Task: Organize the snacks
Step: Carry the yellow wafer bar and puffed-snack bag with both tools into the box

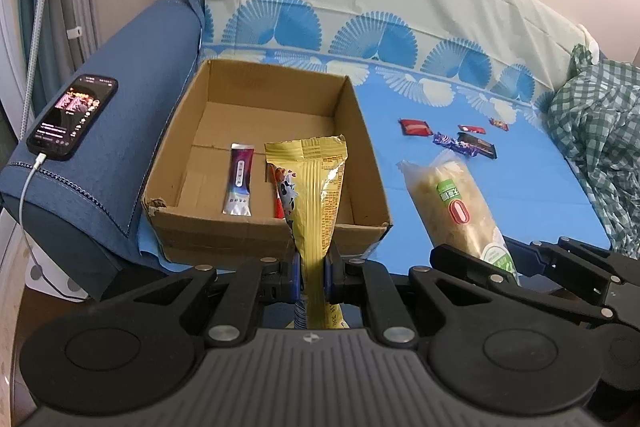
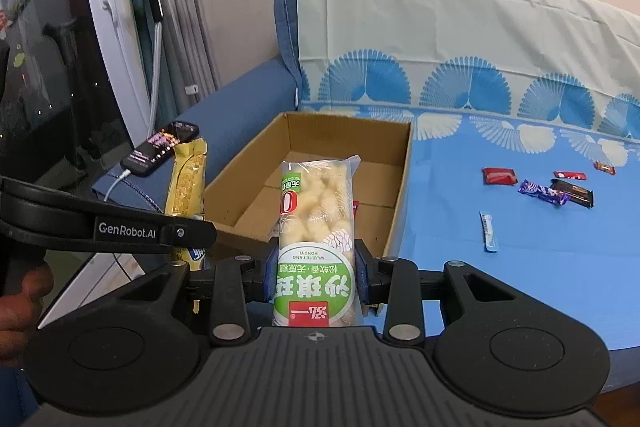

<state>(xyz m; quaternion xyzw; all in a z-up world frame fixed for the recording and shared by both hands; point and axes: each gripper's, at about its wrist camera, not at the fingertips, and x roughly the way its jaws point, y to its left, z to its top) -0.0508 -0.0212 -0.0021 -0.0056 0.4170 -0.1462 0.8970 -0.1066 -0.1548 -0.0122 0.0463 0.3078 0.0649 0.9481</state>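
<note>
Left gripper [image 1: 311,277]: clamped on gold packet [image 1: 320,183]
Right gripper [image 2: 316,277]: gripping bread pack [image 2: 314,211]
Sofa [image 1: 132,99]: blue patterned sheet [image 1: 460,163], cardboard box [image 1: 362,131], scattered candies [image 2: 540,189]

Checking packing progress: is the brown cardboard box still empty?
Not empty. The open-topped brown cardboard box already holds a purple-and-silver stick sachet lying flat on its floor, plus a red-edged packet beside it; most of the floor is bare.

Matt brown corrugated cardboard box [image 1: 256,223], torn rough at one corner. Glossy gold foil packet [image 1: 322,195]; clear shiny plastic bread wrapper [image 2: 316,211]. Smooth, creased blue plastic sheet [image 1: 500,187]. Woven blue cloth armrest [image 1: 132,75].
</note>
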